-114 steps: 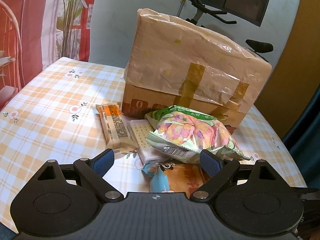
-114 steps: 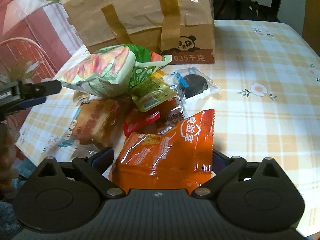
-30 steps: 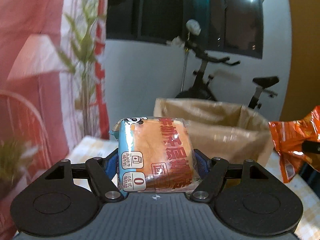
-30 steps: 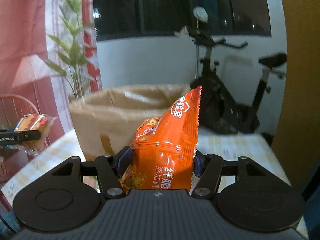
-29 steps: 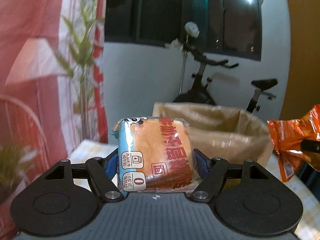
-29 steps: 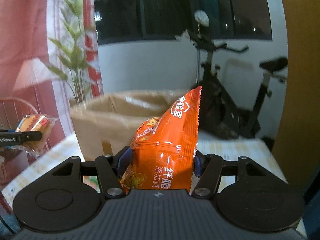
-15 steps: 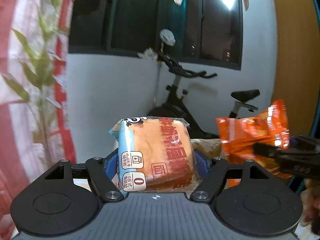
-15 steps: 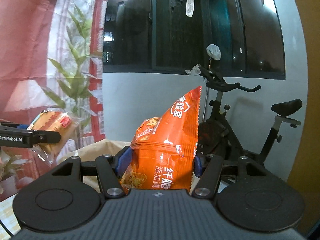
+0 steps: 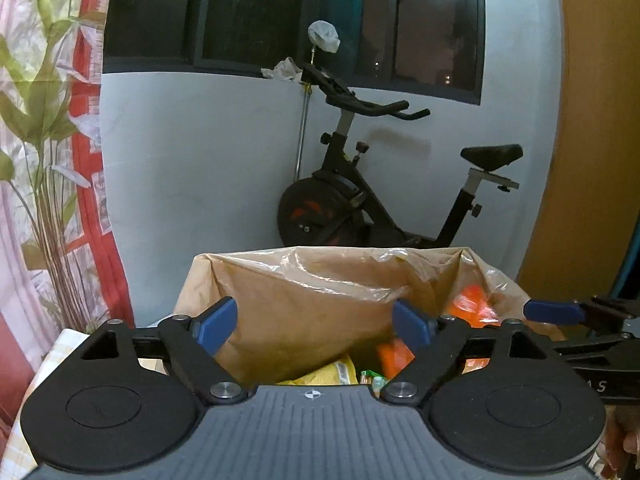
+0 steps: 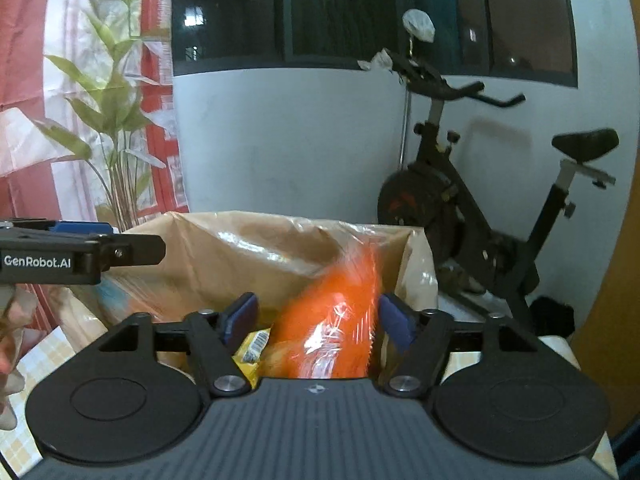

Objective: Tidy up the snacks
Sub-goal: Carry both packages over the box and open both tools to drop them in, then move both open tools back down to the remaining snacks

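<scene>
Our left gripper (image 9: pixel 312 322) has its jaws wide apart with nothing between them, poised over the open box (image 9: pixel 304 300). Our right gripper (image 10: pixel 318 320) also has its jaws apart; the orange snack packet (image 10: pixel 332 320) is a blur between them, touching neither. Below lie yellow packets (image 9: pixel 324 372). Beyond the box stands an exercise bike (image 9: pixel 360 200).
</scene>
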A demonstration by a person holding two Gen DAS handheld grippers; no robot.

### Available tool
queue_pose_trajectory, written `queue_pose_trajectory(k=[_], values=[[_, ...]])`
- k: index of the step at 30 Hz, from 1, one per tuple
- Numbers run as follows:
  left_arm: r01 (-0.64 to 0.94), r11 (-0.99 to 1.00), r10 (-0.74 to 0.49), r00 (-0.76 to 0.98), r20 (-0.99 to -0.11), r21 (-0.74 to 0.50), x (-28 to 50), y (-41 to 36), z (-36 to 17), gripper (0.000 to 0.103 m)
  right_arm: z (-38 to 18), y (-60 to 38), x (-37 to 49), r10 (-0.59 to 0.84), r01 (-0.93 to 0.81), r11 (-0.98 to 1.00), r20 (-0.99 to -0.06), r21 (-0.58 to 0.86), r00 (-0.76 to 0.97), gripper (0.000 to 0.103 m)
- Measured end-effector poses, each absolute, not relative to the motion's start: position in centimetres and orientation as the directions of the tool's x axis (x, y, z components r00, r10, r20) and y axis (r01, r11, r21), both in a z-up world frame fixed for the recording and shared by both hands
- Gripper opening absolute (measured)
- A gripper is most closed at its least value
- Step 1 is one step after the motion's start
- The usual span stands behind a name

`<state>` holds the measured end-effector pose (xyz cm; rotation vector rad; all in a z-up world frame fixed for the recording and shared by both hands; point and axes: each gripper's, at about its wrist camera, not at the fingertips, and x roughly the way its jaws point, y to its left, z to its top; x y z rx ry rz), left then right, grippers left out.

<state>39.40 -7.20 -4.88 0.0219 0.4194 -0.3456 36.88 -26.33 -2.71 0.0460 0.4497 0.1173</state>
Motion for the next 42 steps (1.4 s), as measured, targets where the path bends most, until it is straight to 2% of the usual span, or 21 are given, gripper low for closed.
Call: queue_pose_trajectory(k=[8,11,18,28,36,40,42], values=[[0.326,0.943,-0.323,0.849,-0.419,-0.065,35.1,-3.5,-4.2,0.086,-1.7,-26.7,33.1,0.140,-0.082,0.984,-0.398,0.160,0.907,0.074],[0.303,0.950,-0.305,0.851,-0.428,-0.075,33.2,-2.1,-4.3,0.086,-1.4,-26.3,30.9,0.160,-0.090,0.976,-0.372,0.199,0.914,0.077],[0.239,0.967,-0.255,0.861,-0.440,-0.091,28.2,0.5,-5.2,0.086,-1.6,-24.8,26.3,0.176,-0.104,0.972,-0.362,0.211,0.915,0.077],[0.184,0.973,-0.228,0.840,-0.492,-0.136,24.7,1.9,-8.7,0.086,-6.0,-23.0,23.9,0.233,-0.116,0.959,-0.483,0.260,0.844,0.082],[0.132,0.979,-0.199,0.794,-0.574,-0.157,27.8,3.3,-12.6,0.084,-11.2,-22.1,27.1,0.303,-0.106,0.935,-0.602,0.340,0.739,0.082],[0.125,0.979,-0.197,0.776,-0.599,-0.160,29.7,3.8,-14.4,0.083,-13.7,-21.5,29.8,0.382,-0.103,0.901,-0.657,0.422,0.650,0.083],[0.134,0.976,-0.211,0.767,-0.606,-0.170,30.7,3.9,-15.2,0.082,-15.0,-21.1,30.5,0.435,-0.119,0.877,-0.666,0.465,0.605,0.092]])
